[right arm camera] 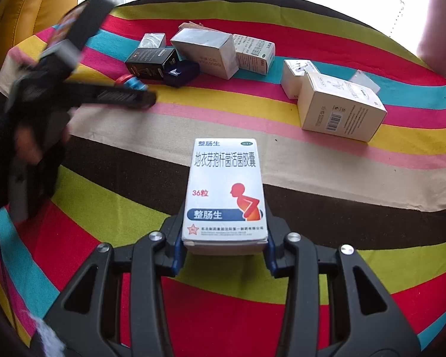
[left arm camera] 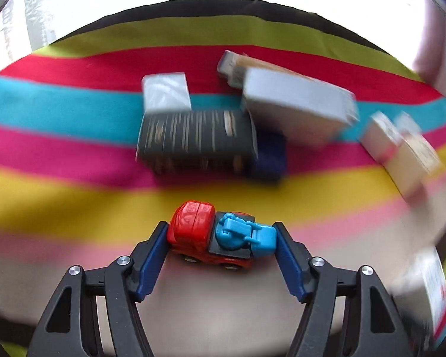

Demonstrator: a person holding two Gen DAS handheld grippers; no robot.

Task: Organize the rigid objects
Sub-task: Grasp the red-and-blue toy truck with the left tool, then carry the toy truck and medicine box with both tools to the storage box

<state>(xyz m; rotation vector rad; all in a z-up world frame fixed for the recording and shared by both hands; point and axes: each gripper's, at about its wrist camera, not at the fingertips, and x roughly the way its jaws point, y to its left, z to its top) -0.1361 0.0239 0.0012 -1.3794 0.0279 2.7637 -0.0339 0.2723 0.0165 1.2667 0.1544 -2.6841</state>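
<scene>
A toy truck [left arm camera: 193,232] with a red cab and a blue mixer on its back stands on the striped cloth [left arm camera: 59,202]. My left gripper [left arm camera: 220,226] is around it, one blue pad against the cab and the other against the blue rear, so it is shut on the truck. In the right wrist view the truck [right arm camera: 130,82] peeks out behind that gripper's blurred fingers [right arm camera: 125,96]. My right gripper [right arm camera: 223,226] is shut on a white medicine box [right arm camera: 224,190] with a red figure, held above the cloth.
Beyond the truck lie a black box [left arm camera: 193,139], a dark blue case [left arm camera: 269,154] and silver boxes [left arm camera: 297,101]. White cartons [right arm camera: 339,107] sit at the right. A yellow chair [right arm camera: 29,6] stands at the far left. A hand in a black sleeve [right arm camera: 29,148] holds the left gripper.
</scene>
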